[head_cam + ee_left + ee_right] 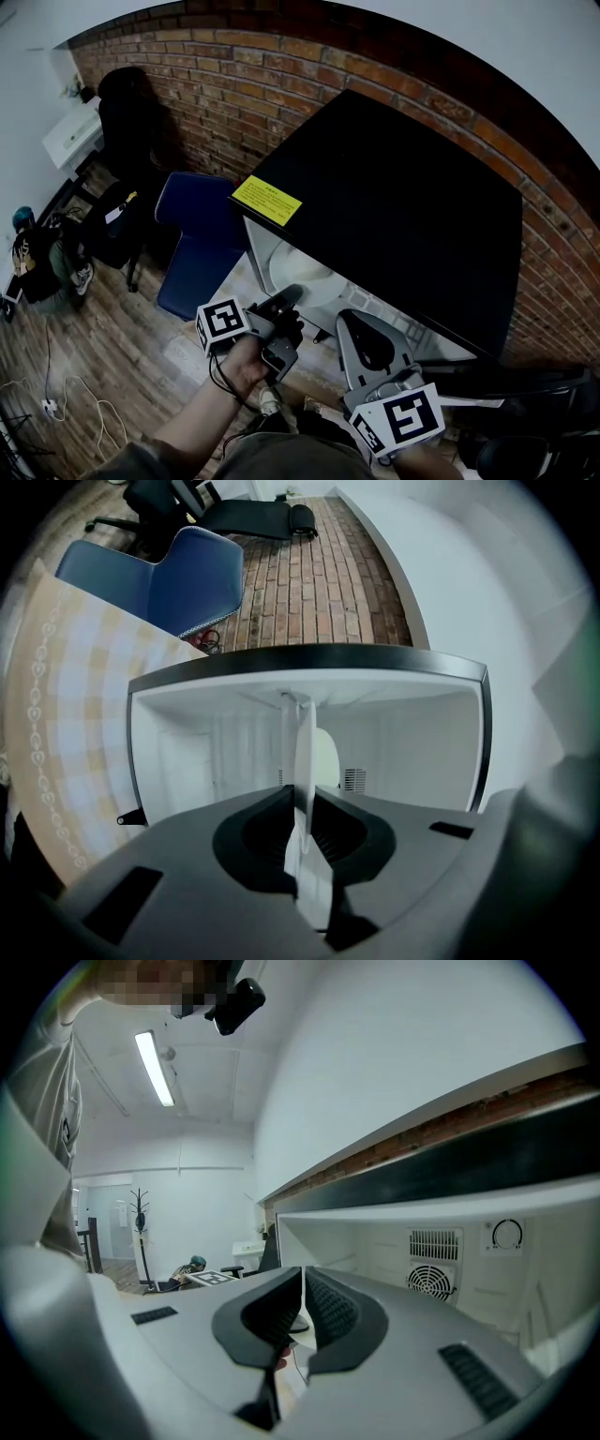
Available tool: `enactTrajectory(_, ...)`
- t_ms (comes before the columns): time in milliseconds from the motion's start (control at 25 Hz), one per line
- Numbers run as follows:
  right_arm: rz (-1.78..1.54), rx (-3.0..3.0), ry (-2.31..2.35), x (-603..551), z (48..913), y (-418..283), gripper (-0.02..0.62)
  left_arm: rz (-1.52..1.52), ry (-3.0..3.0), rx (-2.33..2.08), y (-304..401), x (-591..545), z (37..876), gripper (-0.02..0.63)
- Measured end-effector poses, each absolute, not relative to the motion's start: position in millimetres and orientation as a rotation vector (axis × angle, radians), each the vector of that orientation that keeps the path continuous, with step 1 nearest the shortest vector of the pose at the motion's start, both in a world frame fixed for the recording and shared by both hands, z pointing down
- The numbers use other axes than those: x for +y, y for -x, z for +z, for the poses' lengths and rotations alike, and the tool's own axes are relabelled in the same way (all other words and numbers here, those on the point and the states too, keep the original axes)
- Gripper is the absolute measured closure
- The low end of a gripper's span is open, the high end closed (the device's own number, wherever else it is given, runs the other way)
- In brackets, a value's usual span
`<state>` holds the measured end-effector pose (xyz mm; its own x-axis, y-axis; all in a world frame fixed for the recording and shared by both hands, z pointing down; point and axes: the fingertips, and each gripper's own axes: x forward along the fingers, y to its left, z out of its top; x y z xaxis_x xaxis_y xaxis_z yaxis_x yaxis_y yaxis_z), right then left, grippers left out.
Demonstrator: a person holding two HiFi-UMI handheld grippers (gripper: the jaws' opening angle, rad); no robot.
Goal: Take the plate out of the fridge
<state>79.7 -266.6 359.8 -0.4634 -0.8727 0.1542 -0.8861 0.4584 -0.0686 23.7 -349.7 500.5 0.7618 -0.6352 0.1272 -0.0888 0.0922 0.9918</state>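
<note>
The black fridge point(403, 197) stands open toward me, its white inside showing. A white plate point(298, 267) stands in the opening. My left gripper point(286, 300) reaches to the plate's near rim. In the left gripper view the plate point(306, 761) runs edge-on between the jaws, and the left gripper point(302, 803) is shut on it. My right gripper point(361, 323) hangs just in front of the fridge, to the right of the plate. In its own view the right gripper point(304, 1283) is shut with nothing in it.
A brick wall point(234, 84) runs behind the fridge. A blue chair point(192, 239) stands close on its left, and a person point(33, 262) sits further left. Cables point(56, 398) lie on the wooden floor. A fan vent point(433, 1283) and a dial point(507, 1234) sit on the fridge's back wall.
</note>
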Motion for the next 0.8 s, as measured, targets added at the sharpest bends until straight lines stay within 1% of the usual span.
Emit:
enactTrajectory(200,0.181,-2.644,-1.563,-256.2,345.0,-72.2,0.563,-0.492,-1.403,-0.613,-14.9,-337.5,486.2,0.560)
enactTrajectory(480,0.114,-2.702,-1.548,-239.6,318.5,-64.5,0.563,-0.545,-1.413,-0.572,-8.0,-315.3,441.2,0.560)
enactTrajectory(800,0.095,-2.781,-1.500,-226.0,298.5,-54.3,0.563,-0.598,-1.442,-0.593,15.1,-290.1,407.1,0.560)
